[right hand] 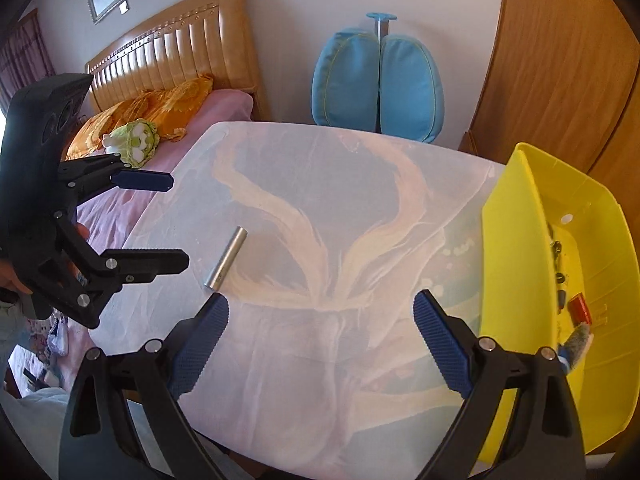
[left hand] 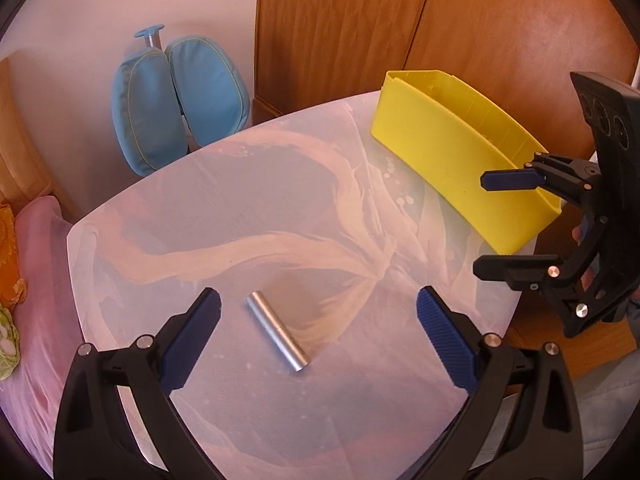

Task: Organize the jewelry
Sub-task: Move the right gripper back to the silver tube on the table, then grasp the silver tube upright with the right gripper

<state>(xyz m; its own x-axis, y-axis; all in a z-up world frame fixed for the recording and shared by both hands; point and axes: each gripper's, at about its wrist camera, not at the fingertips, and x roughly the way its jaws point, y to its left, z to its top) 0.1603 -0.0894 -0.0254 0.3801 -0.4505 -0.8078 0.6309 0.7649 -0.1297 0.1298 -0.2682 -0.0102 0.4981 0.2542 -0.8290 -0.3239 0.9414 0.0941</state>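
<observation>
Left of the yellow bin (right hand: 520, 280), out on the counter (left hand: 240, 208), lone silver tube (left hand: 277, 331) lying flat between left gripper (left hand: 318, 336) jaws spread wide, probably for pickup, right gripper (right hand: 320, 340) equally wide, empty.

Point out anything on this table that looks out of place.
One thing: a silver metal tube lies alone on its side on the table, well apart from the yellow bin where the other small items sit. Both grippers are open and holding nothing. Nothing looks spilled or broken.
</observation>
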